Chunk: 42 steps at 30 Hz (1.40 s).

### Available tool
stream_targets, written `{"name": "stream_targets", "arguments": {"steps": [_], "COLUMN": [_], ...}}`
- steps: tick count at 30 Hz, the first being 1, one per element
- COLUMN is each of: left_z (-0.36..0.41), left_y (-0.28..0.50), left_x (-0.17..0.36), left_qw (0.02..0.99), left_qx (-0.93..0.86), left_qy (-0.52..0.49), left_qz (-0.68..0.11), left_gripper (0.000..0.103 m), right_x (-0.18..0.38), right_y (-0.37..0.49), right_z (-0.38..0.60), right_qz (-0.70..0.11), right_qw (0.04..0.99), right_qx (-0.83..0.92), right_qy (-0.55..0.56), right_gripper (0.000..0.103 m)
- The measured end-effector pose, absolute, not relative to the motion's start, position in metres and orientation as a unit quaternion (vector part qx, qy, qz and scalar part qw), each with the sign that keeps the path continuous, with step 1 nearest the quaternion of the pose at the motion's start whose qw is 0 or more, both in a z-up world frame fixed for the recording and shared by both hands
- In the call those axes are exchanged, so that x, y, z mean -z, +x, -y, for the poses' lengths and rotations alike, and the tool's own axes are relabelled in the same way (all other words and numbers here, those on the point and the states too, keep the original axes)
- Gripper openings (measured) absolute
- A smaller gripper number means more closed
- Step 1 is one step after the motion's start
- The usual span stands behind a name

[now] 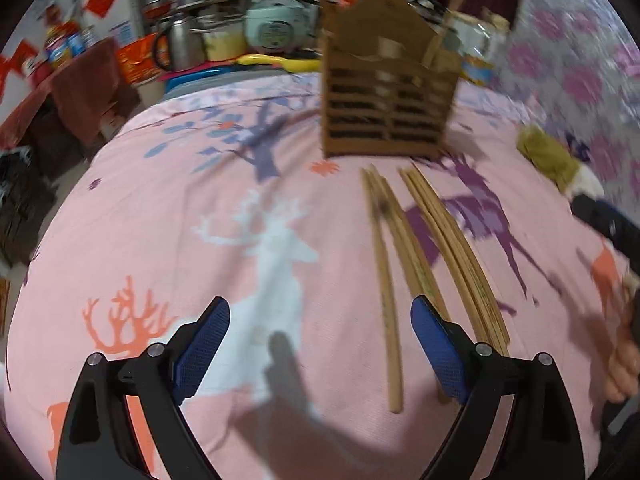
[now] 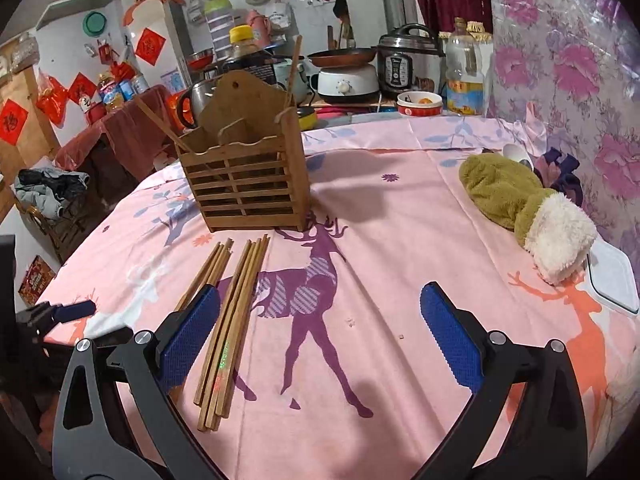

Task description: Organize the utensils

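Pink deer tablecloth, chopsticks partly hidden by the gaping right tool, left tool gaping, blurred.

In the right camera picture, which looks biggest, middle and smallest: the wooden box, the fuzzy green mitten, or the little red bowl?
1. wooden utensil holder
2. green mitten, nearly as big, and it sits closer to the camera, so this order is unsure
3. red bowl, clearly smallest, though farthest away

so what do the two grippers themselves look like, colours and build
Both match. The left gripper and right gripper each have two angular black plastic arms with triangular cut-outs, joined by round silver bolts. Each finger ends in a flat rectangular pad covered in bright blue, diamond-textured rubber. No cables or printed markings show. Part of a bare hand appears at the left view's right edge.
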<state>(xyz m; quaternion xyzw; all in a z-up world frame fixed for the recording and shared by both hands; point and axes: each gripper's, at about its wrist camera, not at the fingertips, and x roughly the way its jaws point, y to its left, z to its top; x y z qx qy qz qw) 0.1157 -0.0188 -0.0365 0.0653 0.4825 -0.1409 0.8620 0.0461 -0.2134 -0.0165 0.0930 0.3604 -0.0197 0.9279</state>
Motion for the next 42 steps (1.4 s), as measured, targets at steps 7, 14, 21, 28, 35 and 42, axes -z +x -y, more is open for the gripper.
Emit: {"name": "stream_targets", "arguments": {"steps": [7, 14, 21, 28, 35, 42], "left_z": [0.036, 0.031, 0.007, -0.012, -0.016, -0.022], "left_y": [0.114, 0.124, 0.155, 0.168, 0.166, 0.168], "left_x": [0.056, 0.063, 0.065, 0.064, 0.061, 0.060], "left_qw": [0.840, 0.835, 0.843, 0.834, 0.844, 0.847], "left_qx": [0.159, 0.159, 0.109, 0.126, 0.089, 0.072], "left_qy": [0.100, 0.089, 0.053, -0.006, 0.011, 0.012], "left_qz": [-0.509, -0.520, -0.525, -0.537, -0.529, -0.526], "left_gripper": [0.082, 0.028, 0.006, 0.028, 0.067, 0.067], "right_x": [0.022, 0.026, 0.031, 0.037, 0.061, 0.076], "right_y": [0.050, 0.053, 0.055, 0.057, 0.061, 0.064], "right_z": [0.219, 0.227, 0.229, 0.202, 0.159, 0.149], "right_qz": [-0.376, -0.387, -0.398, -0.425, -0.480, -0.507], "right_qw": [0.920, 0.911, 0.904, 0.894, 0.867, 0.856], "right_qx": [0.015, 0.008, 0.005, -0.067, -0.121, -0.107], "right_qy": [0.112, 0.140, 0.155, 0.128, 0.050, 0.001], "right_gripper": [0.097, 0.097, 0.097, 0.093, 0.066, 0.060]}}
